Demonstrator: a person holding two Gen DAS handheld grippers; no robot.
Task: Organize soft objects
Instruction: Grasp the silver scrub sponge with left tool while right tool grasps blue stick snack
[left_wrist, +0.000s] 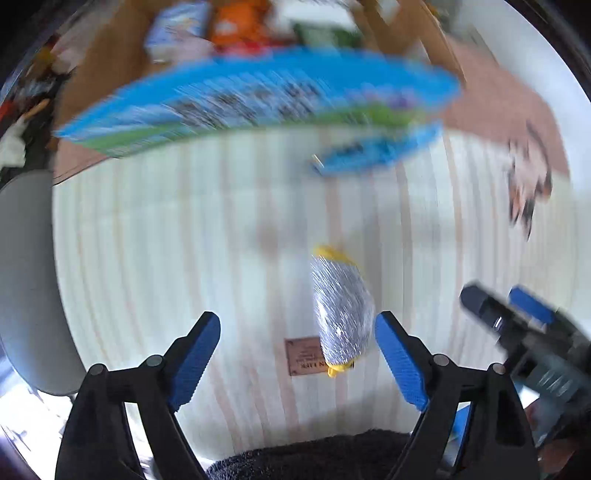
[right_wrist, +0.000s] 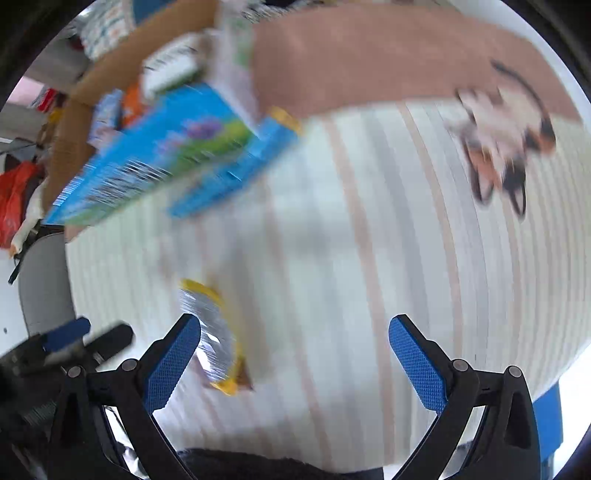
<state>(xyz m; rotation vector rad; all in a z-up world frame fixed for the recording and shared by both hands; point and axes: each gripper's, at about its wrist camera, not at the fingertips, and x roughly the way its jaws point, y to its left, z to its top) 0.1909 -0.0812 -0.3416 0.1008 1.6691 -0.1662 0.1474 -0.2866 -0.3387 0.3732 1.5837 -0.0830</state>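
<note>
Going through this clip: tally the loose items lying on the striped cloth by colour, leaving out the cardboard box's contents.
Blue packs: 2, large blue pack and small blue pack
Silver-and-yellow pouch: 1
Total: 3

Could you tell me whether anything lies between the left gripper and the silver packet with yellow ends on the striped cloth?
Nothing visible does. The left gripper hangs open above the striped cloth, and the silver packet lies uncovered by its right-hand finger. The blue packages sit well beyond it.
</note>
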